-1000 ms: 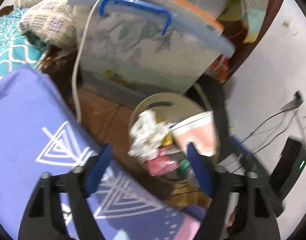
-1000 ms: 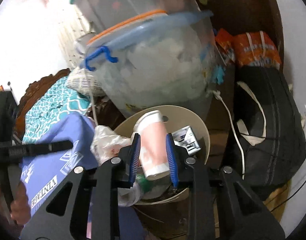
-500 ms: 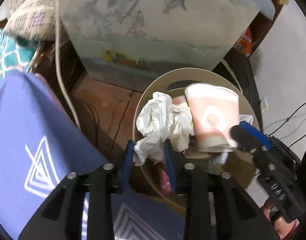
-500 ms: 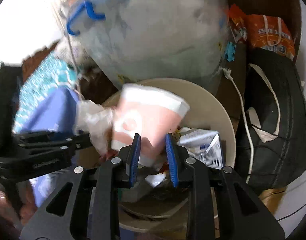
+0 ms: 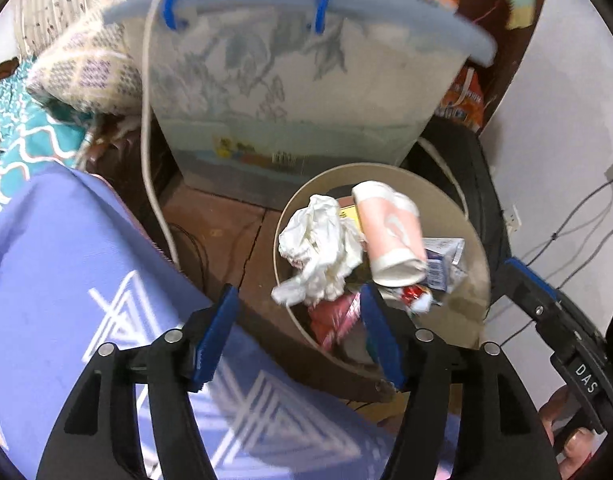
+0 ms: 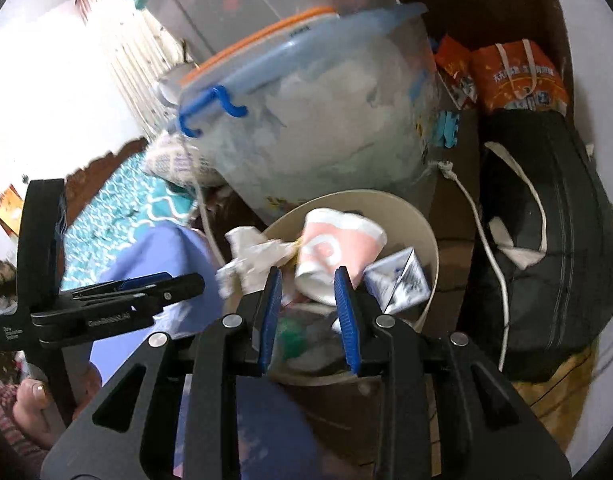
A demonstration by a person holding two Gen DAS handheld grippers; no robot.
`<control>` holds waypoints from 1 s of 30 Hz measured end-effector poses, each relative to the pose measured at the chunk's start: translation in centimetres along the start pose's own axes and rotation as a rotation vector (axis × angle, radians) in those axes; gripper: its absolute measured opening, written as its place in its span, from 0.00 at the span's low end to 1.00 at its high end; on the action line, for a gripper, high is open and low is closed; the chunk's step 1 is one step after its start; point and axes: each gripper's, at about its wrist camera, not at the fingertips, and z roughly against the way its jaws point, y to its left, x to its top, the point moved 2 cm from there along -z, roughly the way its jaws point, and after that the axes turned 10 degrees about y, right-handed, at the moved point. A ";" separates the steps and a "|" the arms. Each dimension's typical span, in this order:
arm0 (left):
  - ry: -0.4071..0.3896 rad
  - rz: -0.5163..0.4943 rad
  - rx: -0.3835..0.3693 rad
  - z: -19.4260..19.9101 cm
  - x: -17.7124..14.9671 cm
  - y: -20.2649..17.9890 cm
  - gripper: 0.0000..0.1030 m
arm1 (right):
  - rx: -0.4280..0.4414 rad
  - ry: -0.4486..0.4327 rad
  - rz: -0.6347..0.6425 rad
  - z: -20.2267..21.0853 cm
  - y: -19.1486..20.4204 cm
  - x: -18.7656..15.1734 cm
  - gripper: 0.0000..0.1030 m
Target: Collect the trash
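A beige round bin (image 5: 462, 216) holds trash. A crumpled white tissue (image 5: 322, 248) and a pink paper cup (image 5: 390, 232) lie on top of it, beside a blue and white carton (image 6: 398, 280). My left gripper (image 5: 298, 308) hovers at the bin's near rim with its jaws opening and nothing between them; the tissue lies just beyond the tips. My right gripper (image 6: 306, 284) is over the near side of the bin (image 6: 386, 200), its jaws opening. The cup (image 6: 334, 248) lies loose past its tips.
A big clear storage box (image 5: 290, 92) with a blue handle stands right behind the bin. A black bag (image 6: 546, 240) and orange packets (image 6: 514, 76) crowd the right. A white cable (image 5: 150, 120) hangs down on the left, above purple printed cloth (image 5: 66, 280).
Half a second ago the left gripper pinched the tissue and the right held the cup over the bin. Both now lie in the bin, the jaws are wider, and both grippers have drawn back.
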 end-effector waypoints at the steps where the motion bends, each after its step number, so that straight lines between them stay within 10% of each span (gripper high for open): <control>1: -0.014 -0.002 -0.003 0.8 -0.6 -0.1 0.63 | 0.016 -0.006 -0.013 0.8 0.8 -0.3 0.51; 3: -0.052 -0.006 -0.009 2.9 -2.1 0.0 0.66 | 0.042 -0.022 -0.053 2.0 1.5 -2.2 0.71; 16: -0.214 -0.015 0.120 13.2 -17.0 1.3 0.86 | 0.057 -0.076 -0.183 9.1 6.6 -14.6 0.81; 30: -0.352 0.060 0.158 21.3 -27.2 3.8 0.92 | 0.051 -0.083 -0.107 15.0 14.3 -20.1 0.97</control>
